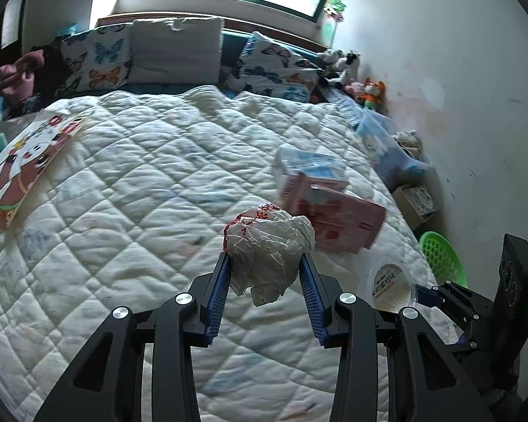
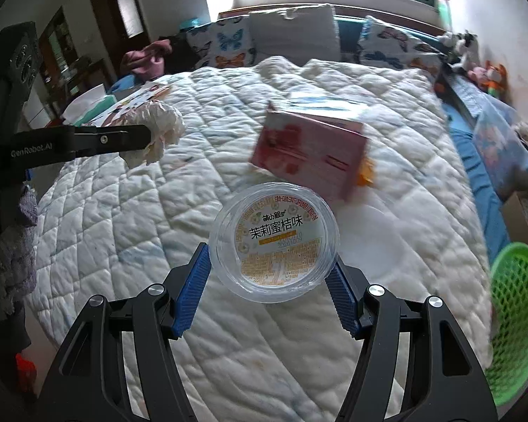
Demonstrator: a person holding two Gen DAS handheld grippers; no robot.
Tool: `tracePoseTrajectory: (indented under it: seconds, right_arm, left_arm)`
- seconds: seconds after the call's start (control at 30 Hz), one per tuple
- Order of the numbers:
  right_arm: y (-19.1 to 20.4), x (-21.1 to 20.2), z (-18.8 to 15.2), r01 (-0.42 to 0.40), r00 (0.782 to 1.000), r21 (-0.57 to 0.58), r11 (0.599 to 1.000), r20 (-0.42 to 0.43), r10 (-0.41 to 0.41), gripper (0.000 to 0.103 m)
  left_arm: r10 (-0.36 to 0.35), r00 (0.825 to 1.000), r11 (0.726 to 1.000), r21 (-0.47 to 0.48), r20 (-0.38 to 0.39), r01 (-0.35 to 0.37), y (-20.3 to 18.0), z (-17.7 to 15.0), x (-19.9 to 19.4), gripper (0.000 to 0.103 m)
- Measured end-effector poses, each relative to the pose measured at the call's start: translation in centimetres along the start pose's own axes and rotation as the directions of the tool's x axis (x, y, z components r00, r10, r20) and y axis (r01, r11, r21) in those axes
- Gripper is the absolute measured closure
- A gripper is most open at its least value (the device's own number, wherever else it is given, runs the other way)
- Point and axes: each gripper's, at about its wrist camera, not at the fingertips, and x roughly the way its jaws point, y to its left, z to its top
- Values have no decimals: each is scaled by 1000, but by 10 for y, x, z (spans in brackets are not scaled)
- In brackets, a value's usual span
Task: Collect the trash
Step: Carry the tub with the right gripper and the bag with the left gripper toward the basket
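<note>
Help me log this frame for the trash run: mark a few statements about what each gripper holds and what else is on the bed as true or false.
1. The left gripper holds a crumpled plastic bag. True.
2. The right gripper is empty. False: it is shut on a clear plastic cup.
3. A pink carton lies on the quilt. True.
4. The green basket stands in the middle of the bed. False: it sits off the bed's right edge.
</note>
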Motion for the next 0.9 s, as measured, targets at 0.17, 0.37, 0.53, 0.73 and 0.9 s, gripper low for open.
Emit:
tracePoseTrajectory:
  seconds: [0.17,0.37,0.53,0.73,0.9]
  right_arm:
    - [-26,-20,-13,37,999,45,998,20,-37,39]
    - [-61,-43,-30,83,996,105,991,36,-87,39]
    - [-94,-64,-45,123,990,167,978,44,-132,39]
    - [-141,-90,-65,194,977,244,950,38,-209,39]
    - [-180,-104,-82,253,962,302,919,17,-271,38]
  left_arm:
    - [-25,1000,999,32,-11,25,-26,0,6,64]
    - [-54,998,995,81,-25,56,-63,-1,14,64]
    - [-74,996,991,111,-44,79,-90,-2,22,64]
    - [-99,993,983,147,-71,109,-123,-3,34,64]
    - [-113,990,977,172,-88,127,-146,-3,43,64]
